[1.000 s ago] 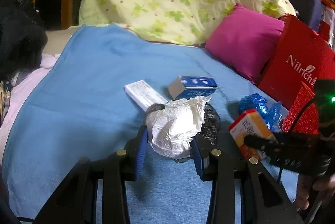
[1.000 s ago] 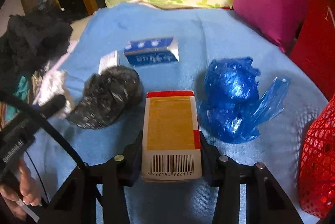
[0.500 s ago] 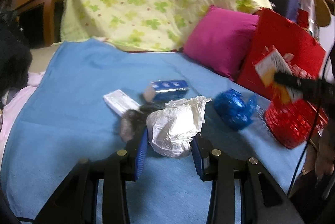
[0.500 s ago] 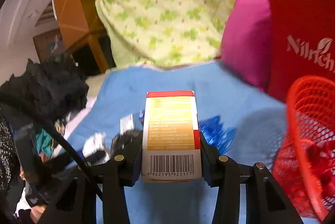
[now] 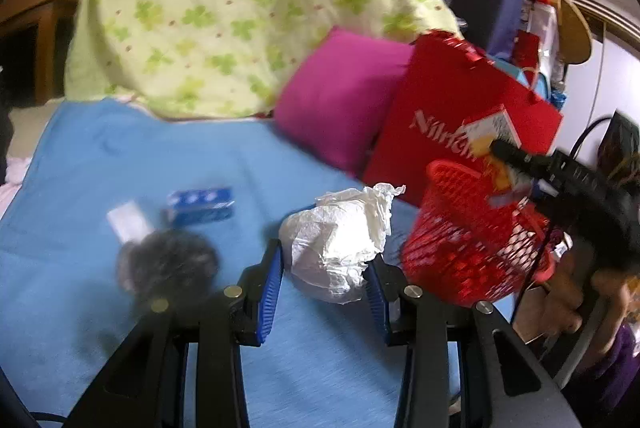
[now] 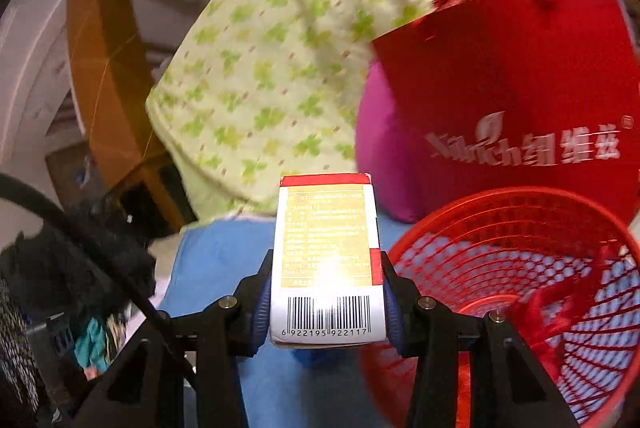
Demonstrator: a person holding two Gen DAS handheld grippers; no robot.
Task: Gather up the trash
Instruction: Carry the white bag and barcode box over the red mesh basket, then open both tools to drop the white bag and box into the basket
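Note:
My left gripper (image 5: pixel 326 292) is shut on a crumpled white paper wad (image 5: pixel 340 240) and holds it above the blue blanket, just left of the red mesh basket (image 5: pixel 460 248). My right gripper (image 6: pixel 326 304) is shut on a yellow and red carton (image 6: pixel 326 256) with a barcode, held up beside the left rim of the red mesh basket (image 6: pixel 520 268). In the left wrist view the right gripper (image 5: pixel 504 152) and its carton (image 5: pixel 492 132) hang over the basket. A black crumpled bag (image 5: pixel 168 264), a blue box (image 5: pixel 200 204) and a white packet (image 5: pixel 128 224) lie on the blanket.
A red paper bag (image 5: pixel 452 112) and a magenta pillow (image 5: pixel 340 96) stand behind the basket. A green-patterned quilt (image 5: pixel 224 8) is piled at the back. The blue blanket (image 5: pixel 120 156) covers the bed. Dark clothes (image 6: pixel 60 268) lie at the left.
Both grippers have swung right toward the red basket. The right gripper lifted the carton up to the basket's rim. The left gripper carried the paper wad closer to the basket.

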